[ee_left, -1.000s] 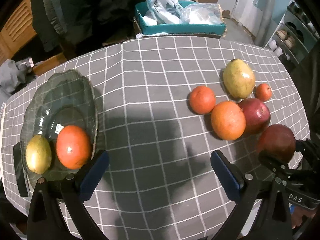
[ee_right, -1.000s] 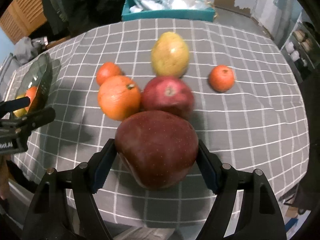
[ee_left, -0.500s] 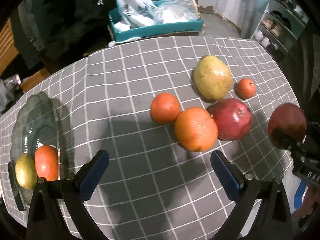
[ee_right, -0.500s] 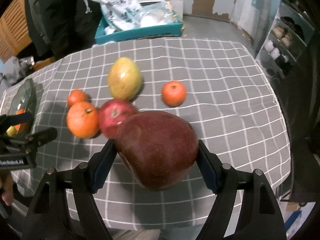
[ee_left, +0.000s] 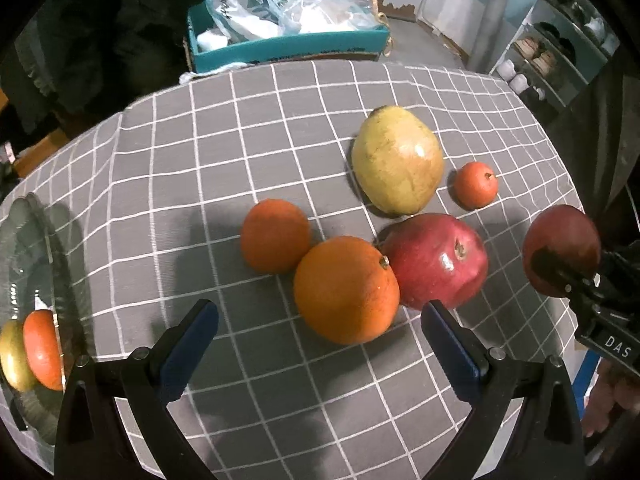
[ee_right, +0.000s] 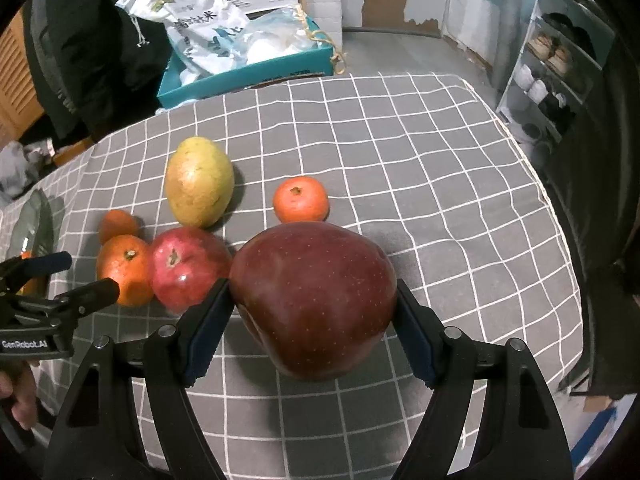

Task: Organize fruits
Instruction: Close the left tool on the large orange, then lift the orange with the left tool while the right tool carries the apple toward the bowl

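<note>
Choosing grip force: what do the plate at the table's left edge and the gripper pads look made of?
The plate looks like clear greenish glass: see-through, scalloped, with glossy glints. The right gripper pads look like matte blue ridged rubber, pressed against the dark red apple; the exact material is uncertain.

Right gripper [ee_right: 312, 308]: jaws clamped on an apple [ee_right: 314, 300], pointing steeply down. Left gripper [ee_left: 320, 340]: jaws wide apart, empty, pointing steeply down above the table.
</note>
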A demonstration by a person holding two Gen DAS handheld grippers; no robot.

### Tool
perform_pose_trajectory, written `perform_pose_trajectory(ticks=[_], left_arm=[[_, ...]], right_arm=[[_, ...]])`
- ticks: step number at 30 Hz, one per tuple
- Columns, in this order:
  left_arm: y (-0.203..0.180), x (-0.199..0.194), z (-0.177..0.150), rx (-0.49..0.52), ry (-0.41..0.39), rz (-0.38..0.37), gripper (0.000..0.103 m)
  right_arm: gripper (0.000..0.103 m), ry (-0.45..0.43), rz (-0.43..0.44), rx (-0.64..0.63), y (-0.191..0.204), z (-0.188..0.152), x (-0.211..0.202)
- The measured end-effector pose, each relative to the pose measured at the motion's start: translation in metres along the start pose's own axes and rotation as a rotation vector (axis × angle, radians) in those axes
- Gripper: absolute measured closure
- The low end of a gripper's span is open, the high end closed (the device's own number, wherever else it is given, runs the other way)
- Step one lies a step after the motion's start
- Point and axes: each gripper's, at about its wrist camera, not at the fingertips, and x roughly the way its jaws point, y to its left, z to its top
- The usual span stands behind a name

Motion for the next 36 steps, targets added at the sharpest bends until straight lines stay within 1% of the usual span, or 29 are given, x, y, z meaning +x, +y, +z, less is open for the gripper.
perform_pose_trajectory(ticks=[4,6,9,10,13,15,16,17,22,29,36], left_arm=[[-0.002,0.011,0.002,-0.007,0.025,-0.015,0.001],[-0.004,0.014,0.004,-0.007,0.028,-0.019,0.004],[-0.008,0.018,0.005,0.004,0.034,-0.02,0.009],[-0.009,0.02,0.006,0.007,0.037,-0.023,0.013],[-0.009,0.022,0.007,0.002,0.03,-0.035,0.016],[-0.01,0.022,0.008,0.006,0.026,-0.042,0.024],[-0.011,0.024,0.008,0.015,0.035,-0.037,0.034],[-0.013,0.025,0.008,0.019,0.043,-0.051,0.039],[-0.02,0.02,0.006,0.058,0.026,-0.03,0.041],[-0.013,0.015,0.0,0.05,0.018,-0.023,0.041],[-0.007,-0.013,0.0,0.045,-0.048,-0.005,0.041]], right_arm=[[0.025,0.002,0.0,0.001,-0.003,0.0,0.003],[0.025,0.004,0.002,0.005,-0.005,0.001,0.004],[0.025,0.008,0.002,0.01,-0.007,0.001,0.006],[0.025,0.009,0.002,0.011,-0.008,0.001,0.007],[0.025,0.012,0.004,0.019,-0.01,0.001,0.008],[0.025,0.011,0.007,0.021,-0.011,0.002,0.009],[0.025,0.011,0.007,0.019,-0.01,0.003,0.009],[0.025,0.01,0.007,0.017,-0.01,0.003,0.009],[0.025,0.006,0.005,0.0,-0.005,0.004,0.009],[0.025,-0.01,-0.004,-0.031,0.002,0.007,0.005],[0.025,-0.043,-0.019,-0.057,0.008,0.012,-0.009]])
